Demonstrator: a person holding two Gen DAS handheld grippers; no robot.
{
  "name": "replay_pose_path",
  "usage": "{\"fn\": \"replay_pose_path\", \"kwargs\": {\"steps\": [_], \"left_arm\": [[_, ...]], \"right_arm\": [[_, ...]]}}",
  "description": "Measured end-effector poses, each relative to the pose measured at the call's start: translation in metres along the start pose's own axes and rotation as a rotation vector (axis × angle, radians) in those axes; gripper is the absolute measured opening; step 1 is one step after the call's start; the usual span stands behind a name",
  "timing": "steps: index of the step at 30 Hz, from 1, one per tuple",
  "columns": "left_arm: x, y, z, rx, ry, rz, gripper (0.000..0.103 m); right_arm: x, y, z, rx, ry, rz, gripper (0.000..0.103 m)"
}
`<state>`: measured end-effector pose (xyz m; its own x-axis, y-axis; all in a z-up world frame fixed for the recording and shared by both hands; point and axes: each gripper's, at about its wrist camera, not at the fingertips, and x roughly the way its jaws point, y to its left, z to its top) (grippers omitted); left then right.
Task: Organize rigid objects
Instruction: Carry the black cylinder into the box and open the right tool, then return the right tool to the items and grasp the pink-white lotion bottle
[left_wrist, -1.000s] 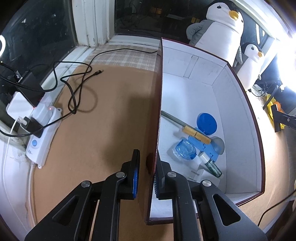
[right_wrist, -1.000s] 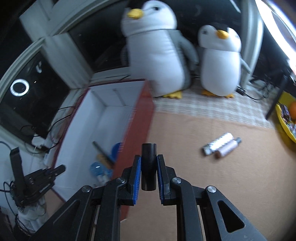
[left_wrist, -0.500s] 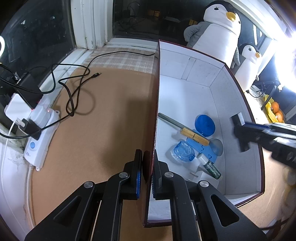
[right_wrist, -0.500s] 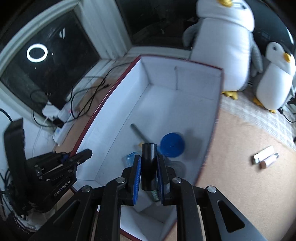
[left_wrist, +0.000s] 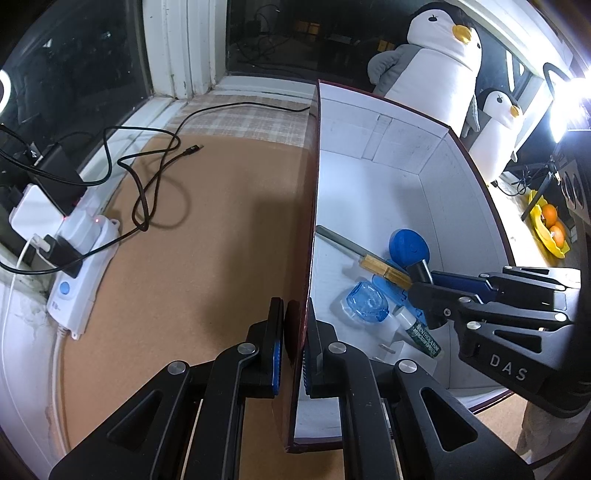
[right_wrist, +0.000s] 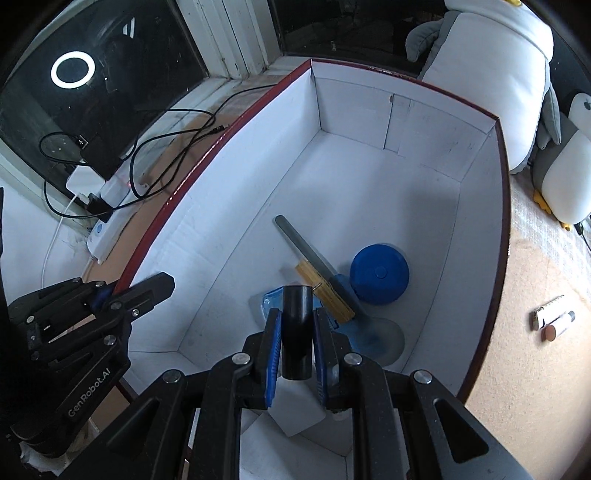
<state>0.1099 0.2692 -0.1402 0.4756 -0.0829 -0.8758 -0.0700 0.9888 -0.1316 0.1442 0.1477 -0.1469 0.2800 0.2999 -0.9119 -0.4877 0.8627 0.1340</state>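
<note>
Brown surface (left_wrist: 207, 236) by a dark window, w/ a big white-lined box (right_wrist: 424, 177) on it. Left gripper (left_wrist: 293, 343) is clamped shut on the box's near side wall, one finger outside, one inside. Beyond it on the left: a power strip (left_wrist: 79, 273) w/ black cables (left_wrist: 147, 177) trailing over the surface.

Right gripper (right_wrist: 295, 343) hangs inside the box, over the floor, gripping a short black cylinder (right_wrist: 295, 325) upright between its blue pads. Directly under and just ahead of the gripper lies the pile already in the box: a grey file w/ wooden handle (right_wrist: 314, 269), a blue round lid (right_wrist: 379, 273) ahead to the right, a clear blue case (left_wrist: 365, 302) and a small green-labelled tube (left_wrist: 421, 332), seen best from the left cam. White block (right_wrist: 299, 410) sits under the right gripper's fingers.

Outside the box, well right of the right gripper, two small tubes (right_wrist: 554, 317) lie side by side on the surface. Two penguin plushies (left_wrist: 439, 62) stand behind the box's far wall. Bowl w/ oranges (left_wrist: 550, 229) at far right in the left cam.
</note>
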Motion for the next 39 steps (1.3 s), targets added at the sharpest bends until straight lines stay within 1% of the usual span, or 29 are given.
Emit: {"fn": "replay_pose_path", "kwargs": {"steps": [2,5,6,11,18,26,27,29,32,36,39], "left_arm": [[0.0,0.0,0.0,-0.001,0.001,0.001,0.007],[0.0,0.0,0.0,0.003,0.001,0.004,0.007],[0.0,0.0,-0.001,0.002,0.003,0.005,0.007],[-0.001,0.001,-0.003,-0.004,0.013,0.004,0.007],[-0.004,0.0,-0.009,-0.006,0.027,0.013,0.007],[-0.007,0.0,-0.015,-0.007,0.043,0.036,0.008],[-0.007,0.0,-0.015,-0.008,0.047,0.04,0.008],[-0.007,-0.001,-0.016,-0.008,0.051,0.045,0.009],[-0.009,-0.001,-0.016,-0.01,0.051,0.057,0.009],[-0.01,-0.002,-0.016,-0.012,0.055,0.073,0.01],[-0.01,-0.003,-0.016,-0.013,0.059,0.084,0.01]], "right_arm": [[0.001,0.001,-0.001,-0.001,-0.001,0.0,0.017],[-0.002,0.0,-0.001,0.001,-0.011,0.004,0.027],[-0.003,0.0,-0.001,0.002,-0.017,0.006,0.028],[-0.014,-0.005,-0.002,0.022,-0.042,0.028,0.029],[-0.037,-0.024,-0.008,0.071,-0.093,0.053,0.029],[-0.071,-0.068,-0.02,0.159,-0.172,0.066,0.031],[-0.074,-0.074,-0.022,0.172,-0.179,0.059,0.034],[-0.082,-0.09,-0.026,0.201,-0.201,0.044,0.034],[-0.091,-0.112,-0.034,0.25,-0.224,0.064,0.034],[-0.102,-0.144,-0.043,0.308,-0.255,0.048,0.034],[-0.102,-0.17,-0.05,0.362,-0.255,0.022,0.034]]}}
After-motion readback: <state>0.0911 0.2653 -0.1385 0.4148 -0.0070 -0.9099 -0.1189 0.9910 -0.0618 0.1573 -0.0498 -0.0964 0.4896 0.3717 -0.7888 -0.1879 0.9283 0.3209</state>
